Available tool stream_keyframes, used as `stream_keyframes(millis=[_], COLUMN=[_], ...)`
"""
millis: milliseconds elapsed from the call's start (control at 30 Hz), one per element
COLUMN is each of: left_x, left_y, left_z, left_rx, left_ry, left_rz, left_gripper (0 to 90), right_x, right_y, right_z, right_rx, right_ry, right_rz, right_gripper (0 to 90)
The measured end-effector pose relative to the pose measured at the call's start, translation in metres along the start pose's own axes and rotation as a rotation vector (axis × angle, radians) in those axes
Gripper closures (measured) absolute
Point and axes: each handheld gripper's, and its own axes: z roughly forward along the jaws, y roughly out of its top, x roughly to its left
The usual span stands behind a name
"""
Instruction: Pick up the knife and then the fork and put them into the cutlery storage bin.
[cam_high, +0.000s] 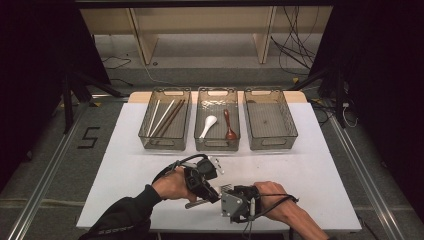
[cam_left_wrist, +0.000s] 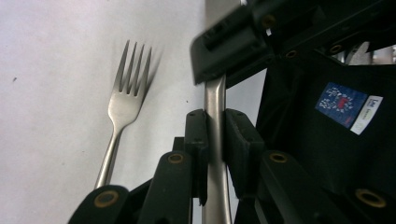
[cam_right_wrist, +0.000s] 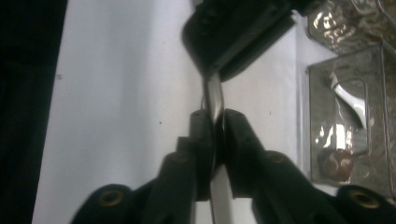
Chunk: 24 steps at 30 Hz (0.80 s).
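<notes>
- Left gripper (cam_left_wrist: 215, 135): jaws clamped on a metal utensil handle (cam_left_wrist: 215, 154), above the table (cam_high: 125, 165) near its front edge.
- Right gripper (cam_right_wrist: 217, 133): jaws pinch the same handle, facing the left gripper.
- 1 fork (cam_left_wrist: 125, 105) lies just beside it.

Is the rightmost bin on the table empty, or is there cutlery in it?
Empty, as far as the high view shows: the rightmost bin shows only its bare bottom, with no cutlery lying in it.
</notes>
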Motion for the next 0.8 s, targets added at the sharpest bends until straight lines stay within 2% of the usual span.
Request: stream_keyframes(millis=[133, 233, 267, 300, 367, 433, 500, 600, 667, 700, 767, 800], left_x=[0.0, 0.001, 0.001, 0.002, 0.003, 0.002, 0.004, 0.008, 0.011, 0.012, 0.014, 0.014], left_y=[0.0, 0.0, 0.0, 0.0, 0.0, -0.003, -0.006, -0.013, -0.018, -0.02, -0.025, -0.027], left_z=[0.0, -0.004, -0.007, -0.011, -0.021, -0.03, -0.038, -0.051, -0.059, -0.063, -0.071, -0.074], left_rx=[0.002, -0.014, -0.033, -0.048, -0.065, -0.096, -0.107, -0.153, -0.189, -0.216, -0.265, -0.292], left_ry=[-0.003, 0.001, 0.005, 0.01, 0.023, 0.04, 0.063, 0.102, 0.119, 0.129, 0.141, 0.144], left_rz=[-0.003, -0.02, -0.027, -0.038, -0.031, -0.05, -0.062, -0.102, -0.111, -0.125, -0.134, -0.143], left_gripper=[78.9, 76.9, 75.6, 71.7, 67.0, 63.4, 56.3, 47.0, 41.4, 39.0, 35.1, 34.3], right_x=[-0.001, -0.002, -0.003, -0.004, -0.004, -0.003, -0.004, -0.007, -0.008, -0.01, -0.013, -0.015], right_y=[0.0, -0.001, -0.002, -0.002, -0.004, -0.005, -0.007, -0.01, -0.013, -0.014, -0.018, -0.02], right_z=[-0.001, -0.001, -0.002, -0.002, -0.003, -0.002, -0.003, -0.004, -0.006, -0.007, -0.008, -0.008], right_rx=[-0.007, -0.01, -0.016, -0.019, -0.015, -0.014, -0.013, -0.015, -0.012, -0.006, -0.004, 0.001], right_ry=[0.016, 0.013, 0.012, 0.01, 0.006, 0.014, 0.01, 0.004, -0.015, -0.022, -0.022, -0.037], right_rz=[-0.006, -0.002, 0.001, 0.008, 0.013, 0.02, 0.02, 0.043, 0.07, 0.067, 0.092, 0.103], right_gripper=[87.9, 88.1, 88.2, 88.3, 88.3, 88.5, 88.6, 88.6, 88.7, 88.7, 88.7, 88.7])
